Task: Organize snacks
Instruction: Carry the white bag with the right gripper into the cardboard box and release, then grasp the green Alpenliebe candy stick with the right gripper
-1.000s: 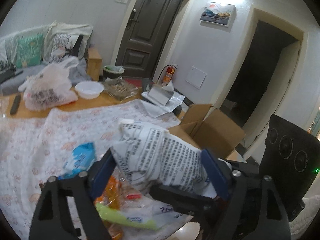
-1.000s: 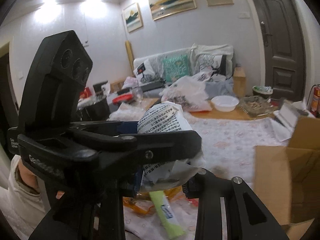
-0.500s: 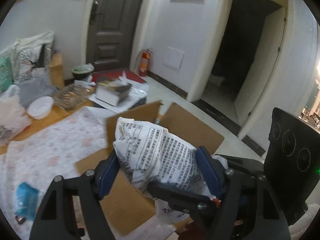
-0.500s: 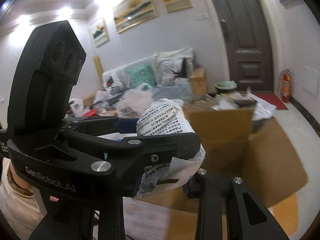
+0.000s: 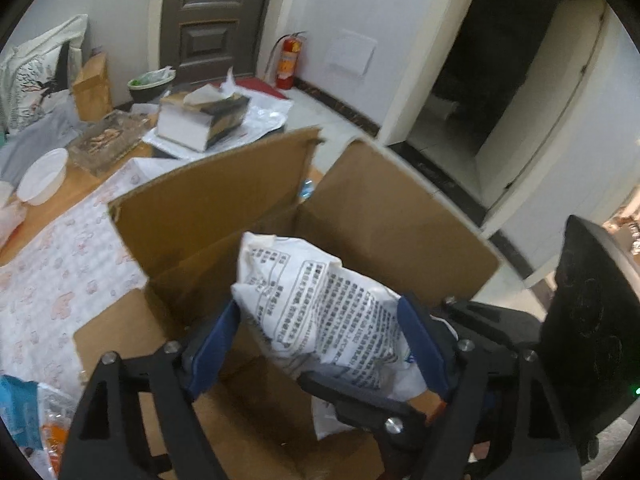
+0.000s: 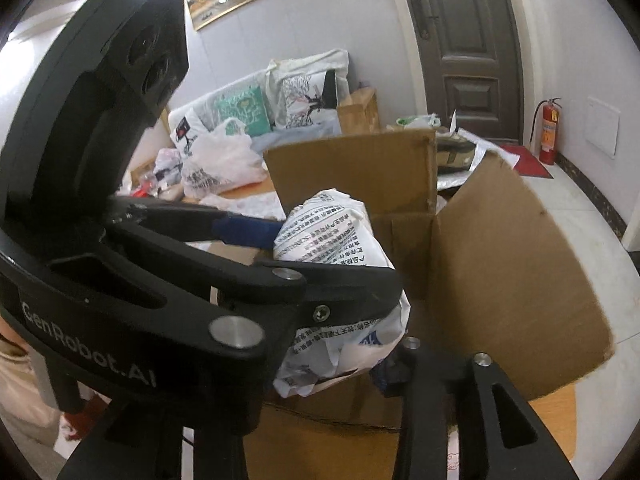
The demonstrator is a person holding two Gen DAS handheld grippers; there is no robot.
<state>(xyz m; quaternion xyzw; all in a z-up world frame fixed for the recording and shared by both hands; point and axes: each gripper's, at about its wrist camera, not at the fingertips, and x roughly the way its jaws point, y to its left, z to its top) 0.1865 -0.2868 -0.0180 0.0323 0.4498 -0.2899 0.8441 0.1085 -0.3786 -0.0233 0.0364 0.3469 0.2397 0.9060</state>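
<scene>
1. Left tongs [image 5: 320,344]: matte black frame, silver screw heads, dark blue pads [image 5: 212,352].
2. Right tongs [image 6: 352,344]: black arms with silver rivets.
3. White "GenRobot.AI" lettering [image 6: 88,350].
4. A cream sleeve [image 6: 20,392].

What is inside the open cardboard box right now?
Held over the cardboard box, the white printed snack bag hides much of its inside. Bare cardboard floor shows below; whether other snacks lie inside cannot be seen.

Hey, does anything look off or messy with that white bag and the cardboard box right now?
The white printed bag is crumpled, squeezed between the left gripper jaws over the open cardboard box. The box's flaps splay unevenly. Nothing has spilled.
</scene>
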